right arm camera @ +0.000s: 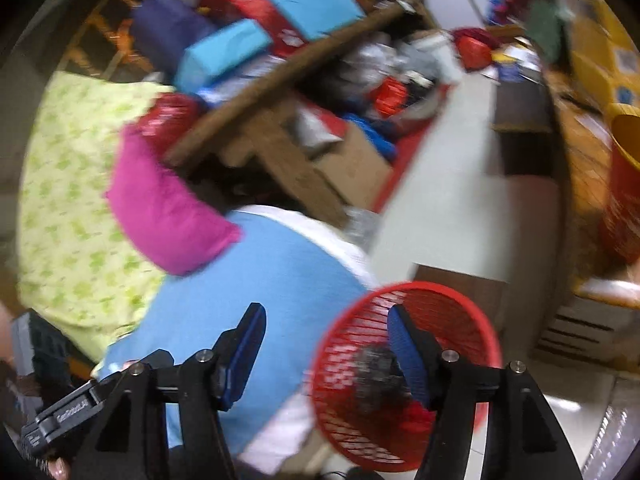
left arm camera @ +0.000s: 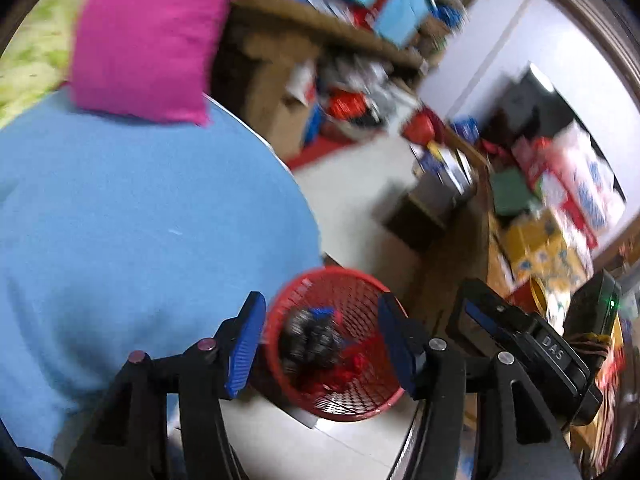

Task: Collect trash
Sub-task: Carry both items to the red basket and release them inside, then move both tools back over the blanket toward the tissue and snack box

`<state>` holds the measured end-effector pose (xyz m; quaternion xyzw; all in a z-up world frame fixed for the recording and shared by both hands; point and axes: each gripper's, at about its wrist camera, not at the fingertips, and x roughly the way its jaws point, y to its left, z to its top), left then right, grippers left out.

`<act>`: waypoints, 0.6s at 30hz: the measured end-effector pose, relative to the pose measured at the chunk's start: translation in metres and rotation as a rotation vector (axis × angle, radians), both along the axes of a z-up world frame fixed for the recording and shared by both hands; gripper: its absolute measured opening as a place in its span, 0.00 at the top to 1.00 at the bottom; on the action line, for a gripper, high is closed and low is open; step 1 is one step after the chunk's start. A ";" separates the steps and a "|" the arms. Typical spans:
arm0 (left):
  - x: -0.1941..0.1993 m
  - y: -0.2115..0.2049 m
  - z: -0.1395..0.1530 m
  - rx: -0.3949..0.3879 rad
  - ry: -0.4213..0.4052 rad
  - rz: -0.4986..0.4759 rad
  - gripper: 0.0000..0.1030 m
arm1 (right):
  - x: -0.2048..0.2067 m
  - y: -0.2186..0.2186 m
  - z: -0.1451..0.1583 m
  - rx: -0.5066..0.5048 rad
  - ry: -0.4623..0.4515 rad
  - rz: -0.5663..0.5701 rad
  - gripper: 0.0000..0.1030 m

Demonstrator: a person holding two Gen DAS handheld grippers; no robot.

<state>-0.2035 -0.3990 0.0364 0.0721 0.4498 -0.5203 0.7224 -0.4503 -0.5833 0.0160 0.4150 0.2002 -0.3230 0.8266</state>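
The left gripper (left arm camera: 322, 344) is being held with its blue-padded jaws spread wide and nothing between the pads, poised directly above a red mesh wastebasket (left arm camera: 340, 396) standing on the pale tiled floor (left arm camera: 352, 200). The right gripper (right arm camera: 326, 354) is likewise being held apart and empty, its right-hand pad (right arm camera: 406, 356) being seen against the basket's open mouth (right arm camera: 452, 312) while the other pad is framed against the blue tablecloth (right arm camera: 272, 280). Inside the basket, collected trash is being shown: a dark, crumpled silvery wad (left arm camera: 310, 338) lying with a blue scrap (left arm camera: 322, 312) and red wrapper pieces (left arm camera: 354, 366). The basket is being pictured just beside the edge of the cloth-covered round table (left arm camera: 120, 220), on which a magenta cushion (left arm camera: 148, 36) is resting at the far side, near a green-patterned fabric (right arm camera: 68, 208). Beyond, a cluttered wooden shelf (right arm camera: 280, 76) stacked with blue and red boxes (right arm camera: 224, 52) is being blurred by motion, and yellow cartons (left arm camera: 548, 244) are being glimpsed at the right.
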 end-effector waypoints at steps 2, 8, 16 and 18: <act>0.011 0.028 0.014 -0.027 -0.030 0.060 0.41 | 0.015 0.014 0.016 -0.036 -0.032 0.042 0.33; 0.049 0.135 0.058 -0.070 -0.169 0.328 0.39 | 0.084 0.072 0.070 -0.128 -0.159 0.251 0.32; 0.086 0.267 0.083 -0.126 -0.208 0.612 0.38 | 0.180 0.159 0.107 -0.176 -0.251 0.555 0.31; 0.094 0.294 0.086 -0.138 -0.225 0.675 0.38 | 0.202 0.178 0.113 -0.190 -0.256 0.626 0.31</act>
